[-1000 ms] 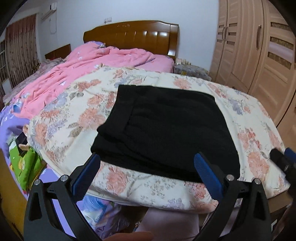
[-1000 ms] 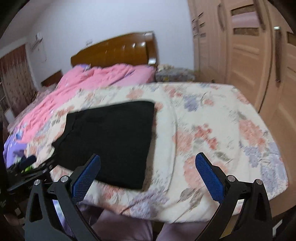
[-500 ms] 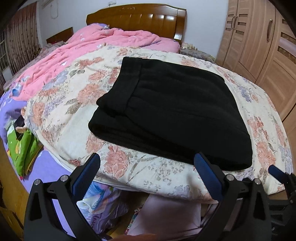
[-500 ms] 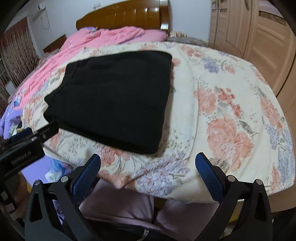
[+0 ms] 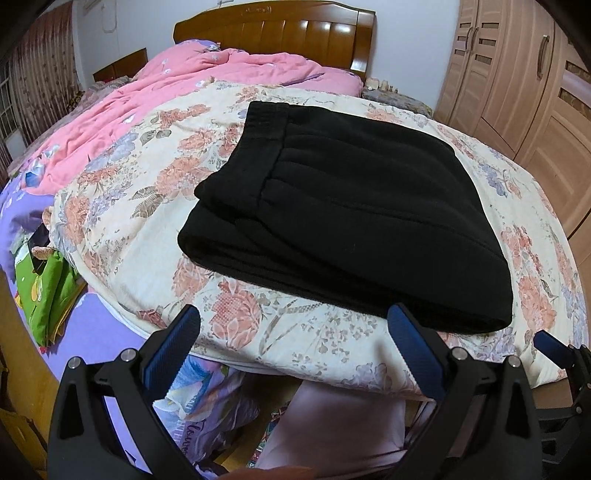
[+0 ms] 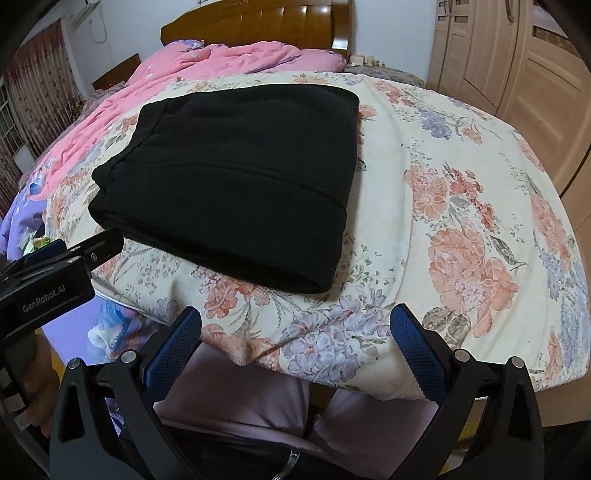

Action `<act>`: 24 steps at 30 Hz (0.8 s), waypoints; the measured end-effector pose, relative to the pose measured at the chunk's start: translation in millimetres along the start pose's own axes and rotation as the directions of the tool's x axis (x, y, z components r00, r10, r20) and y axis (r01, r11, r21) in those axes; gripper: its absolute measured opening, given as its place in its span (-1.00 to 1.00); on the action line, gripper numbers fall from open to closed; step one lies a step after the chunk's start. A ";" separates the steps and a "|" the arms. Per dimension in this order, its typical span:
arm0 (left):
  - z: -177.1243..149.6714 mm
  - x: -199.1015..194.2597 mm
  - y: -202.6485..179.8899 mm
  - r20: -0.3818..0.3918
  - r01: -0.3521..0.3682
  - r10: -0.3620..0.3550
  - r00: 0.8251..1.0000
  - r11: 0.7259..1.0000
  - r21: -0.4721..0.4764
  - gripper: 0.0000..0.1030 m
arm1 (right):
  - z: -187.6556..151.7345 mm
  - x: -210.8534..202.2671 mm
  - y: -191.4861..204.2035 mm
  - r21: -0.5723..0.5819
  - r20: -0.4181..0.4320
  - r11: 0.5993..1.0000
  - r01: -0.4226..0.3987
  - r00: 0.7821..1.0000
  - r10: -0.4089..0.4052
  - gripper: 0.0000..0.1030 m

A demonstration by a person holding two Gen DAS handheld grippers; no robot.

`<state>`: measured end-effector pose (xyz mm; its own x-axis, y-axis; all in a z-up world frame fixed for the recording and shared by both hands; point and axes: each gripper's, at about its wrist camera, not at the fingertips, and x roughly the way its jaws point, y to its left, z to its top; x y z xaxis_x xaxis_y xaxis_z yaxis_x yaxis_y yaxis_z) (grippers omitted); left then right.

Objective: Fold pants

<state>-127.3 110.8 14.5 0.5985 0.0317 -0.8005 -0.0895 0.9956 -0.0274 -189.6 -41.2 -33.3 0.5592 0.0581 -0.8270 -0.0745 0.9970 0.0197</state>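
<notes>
Black pants (image 5: pixel 354 218) lie folded into a thick rectangle on the floral quilt (image 5: pixel 122 229), waistband at the far left; they also show in the right wrist view (image 6: pixel 240 173). My left gripper (image 5: pixel 295 332) is open and empty, just short of the pants' near edge, above the bed's front edge. My right gripper (image 6: pixel 295 328) is open and empty, near the pants' near right corner. The left gripper's body (image 6: pixel 55 273) shows at the left of the right wrist view. A blue tip of the right gripper (image 5: pixel 550 345) shows in the left wrist view.
A pink duvet (image 5: pixel 177 92) lies behind on the left, before a wooden headboard (image 5: pixel 280 33). Wooden wardrobe doors (image 5: pixel 517 74) stand on the right. Green and purple bedding (image 5: pixel 44 280) hangs at the left. The person's legs in light trousers (image 6: pixel 258 398) are below the grippers.
Both grippers have moved closer to the bed and tilted down, so the pants fill more of each view. Both stay open. The pants have not moved.
</notes>
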 end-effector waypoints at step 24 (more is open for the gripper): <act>-0.9 1.4 1.2 -0.004 -0.001 0.001 1.000 1.000 -0.001 0.97 | -0.9 0.9 2.3 0.000 -0.003 1.000 0.000 1.000 0.000 0.91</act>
<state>-127.3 112.0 12.8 0.5956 0.0323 -0.8026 -0.0910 0.9955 -0.0275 -190.0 -39.0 -34.5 0.5568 0.0581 -0.8286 -0.0745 0.9970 0.0198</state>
